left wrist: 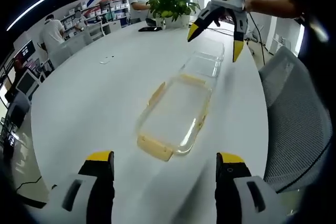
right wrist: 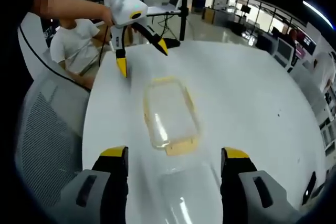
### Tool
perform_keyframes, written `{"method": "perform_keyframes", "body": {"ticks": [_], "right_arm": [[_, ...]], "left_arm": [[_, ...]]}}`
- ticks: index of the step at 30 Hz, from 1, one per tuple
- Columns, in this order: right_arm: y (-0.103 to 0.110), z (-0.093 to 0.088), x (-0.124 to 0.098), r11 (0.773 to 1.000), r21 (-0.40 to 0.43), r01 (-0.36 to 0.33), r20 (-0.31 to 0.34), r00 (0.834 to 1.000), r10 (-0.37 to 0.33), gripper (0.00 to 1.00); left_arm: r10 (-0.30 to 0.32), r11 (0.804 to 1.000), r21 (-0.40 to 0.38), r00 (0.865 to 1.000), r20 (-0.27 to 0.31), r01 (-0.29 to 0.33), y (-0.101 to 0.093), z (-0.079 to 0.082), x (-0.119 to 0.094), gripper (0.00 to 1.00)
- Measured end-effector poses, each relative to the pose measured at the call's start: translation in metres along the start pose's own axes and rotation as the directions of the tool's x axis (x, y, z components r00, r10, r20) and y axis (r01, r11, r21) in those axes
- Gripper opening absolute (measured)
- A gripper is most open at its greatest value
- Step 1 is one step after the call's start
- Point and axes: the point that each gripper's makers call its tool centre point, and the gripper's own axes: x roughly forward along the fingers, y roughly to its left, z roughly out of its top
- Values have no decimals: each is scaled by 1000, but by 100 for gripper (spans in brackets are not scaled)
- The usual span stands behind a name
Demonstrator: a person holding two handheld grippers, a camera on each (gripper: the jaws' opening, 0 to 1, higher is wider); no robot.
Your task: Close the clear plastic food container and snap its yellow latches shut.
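The clear plastic container lies open on the white table (left wrist: 89,98). Its lid part with yellow latches (left wrist: 176,111) rests flat just beyond my left gripper (left wrist: 165,157), which is open and empty. The clear tub (left wrist: 206,61) lies past it, end to end with the lid. My right gripper (left wrist: 215,43) hovers open above the tub's far end. In the right gripper view the tub (right wrist: 184,192) sits low between the jaws of the right gripper (right wrist: 174,153), the latched lid (right wrist: 170,111) lies beyond, and the left gripper (right wrist: 142,57) hangs open at the far side.
A potted plant (left wrist: 170,6) and a dark flat object (left wrist: 150,28) stand at the table's far end. A grey mesh chair (left wrist: 294,119) borders the table edge beside the container. People (left wrist: 52,32) stand by shelves in the background.
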Motion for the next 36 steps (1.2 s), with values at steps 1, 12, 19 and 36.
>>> {"method": "perform_keyframes", "body": {"ticks": [1, 12, 19, 36], "right_arm": [[0, 0, 2, 1000, -3, -3, -6, 1000, 3, 69], [-10, -1, 20, 999, -38, -26, -86, 996, 23, 61], [-10, -7, 31, 998, -52, -46, -132, 990, 39, 58], [-17, -23, 58, 981, -162, -103, -235, 970, 63, 50]], "left_arm": [[-4, 1000, 8, 1000, -3, 4, 1, 0, 1, 73], [-54, 996, 75, 998, -30, 56, 8, 2, 10, 64], [-71, 992, 102, 996, -53, 76, 11, 0, 16, 58], [-119, 977, 168, 988, -100, 135, 16, 0, 31, 48]]}}
